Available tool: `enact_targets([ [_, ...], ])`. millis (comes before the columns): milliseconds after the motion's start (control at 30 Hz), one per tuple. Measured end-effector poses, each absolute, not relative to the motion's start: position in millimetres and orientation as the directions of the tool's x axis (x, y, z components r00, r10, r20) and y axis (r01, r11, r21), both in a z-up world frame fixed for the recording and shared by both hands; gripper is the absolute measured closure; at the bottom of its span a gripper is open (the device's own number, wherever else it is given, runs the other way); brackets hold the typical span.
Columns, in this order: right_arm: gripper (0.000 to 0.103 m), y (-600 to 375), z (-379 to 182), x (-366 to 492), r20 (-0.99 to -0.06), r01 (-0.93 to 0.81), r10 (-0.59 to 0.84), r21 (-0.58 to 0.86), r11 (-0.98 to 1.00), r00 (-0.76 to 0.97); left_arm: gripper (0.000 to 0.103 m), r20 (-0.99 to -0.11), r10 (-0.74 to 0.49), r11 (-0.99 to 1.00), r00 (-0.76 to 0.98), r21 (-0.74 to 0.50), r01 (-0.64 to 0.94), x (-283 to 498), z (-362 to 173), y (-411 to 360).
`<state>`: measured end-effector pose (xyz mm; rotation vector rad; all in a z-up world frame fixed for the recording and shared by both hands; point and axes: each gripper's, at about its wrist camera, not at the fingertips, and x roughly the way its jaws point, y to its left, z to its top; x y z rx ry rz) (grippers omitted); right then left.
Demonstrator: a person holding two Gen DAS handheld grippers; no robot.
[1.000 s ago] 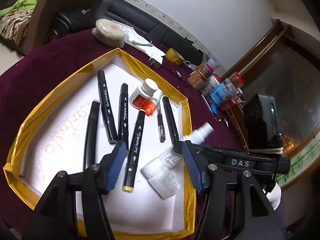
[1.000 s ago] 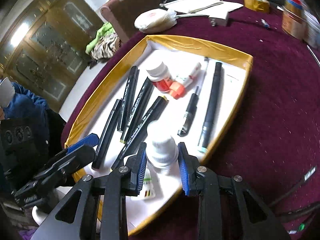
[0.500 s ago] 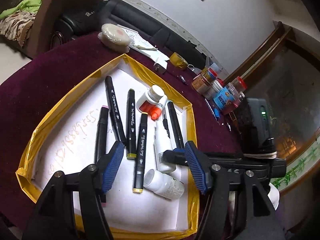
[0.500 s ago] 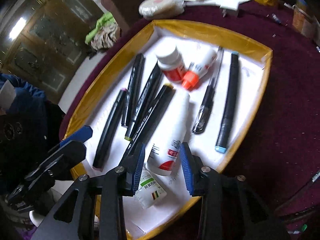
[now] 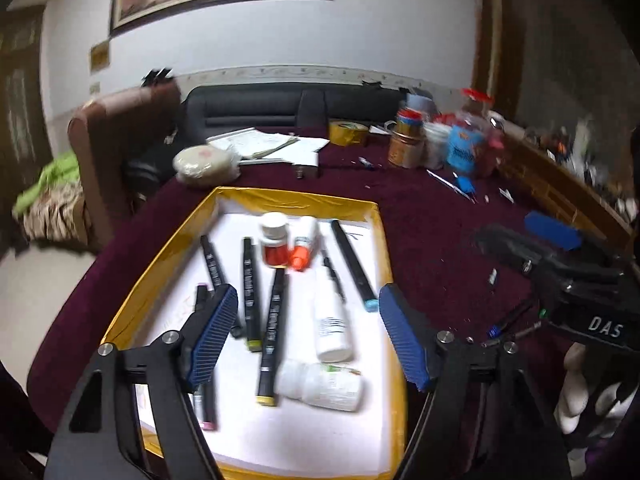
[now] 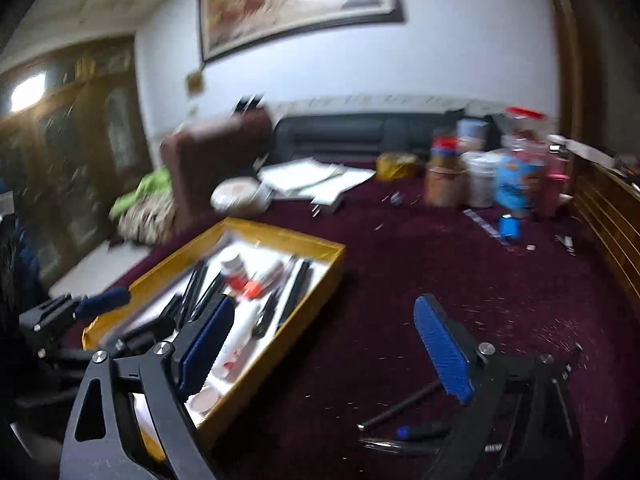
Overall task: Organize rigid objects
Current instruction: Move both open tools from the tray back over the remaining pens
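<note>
**A:** Look at the left gripper (image 5: 306, 336). What is it doing?

**B:** Its two blue fingers are wide apart and opening more. Nothing is pinched between them. It hangs over the near end of the yellow tray (image 5: 296, 199).

**A:** And the right gripper (image 6: 324, 352)?

**B:** Its fingers are opening wide too, and it holds nothing. It is over the dark red tablecloth (image 6: 460, 280), just beside the tray.

**A:** What is in the tray?

**B:** Black markers (image 5: 249, 288) lie in a row on the left side. A long white bottle (image 5: 330, 320) lies next to them. A small white bottle (image 5: 320, 385) lies on its side at the near end, touching a marker tip. At the far end stands a bottle with a red label (image 5: 274, 240), with an orange-capped tube (image 5: 302, 246) right beside it. A pen and one more long marker (image 5: 354, 266) lie along the right wall.

**A:** Anything outside the tray?

**B:** Jars (image 5: 406, 136) and a roll of yellow tape (image 5: 348, 132) sit far back on the table.
</note>
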<state>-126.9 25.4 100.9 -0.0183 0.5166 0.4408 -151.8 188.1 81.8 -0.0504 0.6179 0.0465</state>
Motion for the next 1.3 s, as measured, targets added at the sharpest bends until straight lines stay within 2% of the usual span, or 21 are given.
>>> enact_targets([
  [200, 0.014, 4, 97, -121, -0.482, -0.36, 0.368, 0.112, 0.926, 0.795, 0.03, -0.627, 0.025, 1.0, 0.779, 0.03, -0.008, -146, 76, 156],
  [367, 0.014, -22, 89, -119, -0.497, -0.313, 0.365, 0.187, 0.931, 0.787, 0.03, -0.64, 0.046, 0.997, 0.767, 0.073, 0.001, -146, 76, 138],
  [700, 0.014, -47, 81, -120, -0.516, -0.282, 0.367, 0.238, 0.929, 0.774, 0.03, -0.663, 0.058, 0.992, 0.746, 0.121, 0.03, -142, 71, 116],
  [1133, 0.014, -48, 74, -114, -0.537, -0.275, 0.37, 0.252, 0.928, 0.758, 0.03, -0.692, 0.047, 0.992, 0.721, 0.115, 0.047, -136, 62, 114],
  [1300, 0.014, -48, 69, -111, -0.551, -0.27, 0.368, 0.254, 0.929, 0.749, 0.03, -0.715, -0.031, 0.994, 0.698, 0.048, 0.094, -132, 56, 113],
])
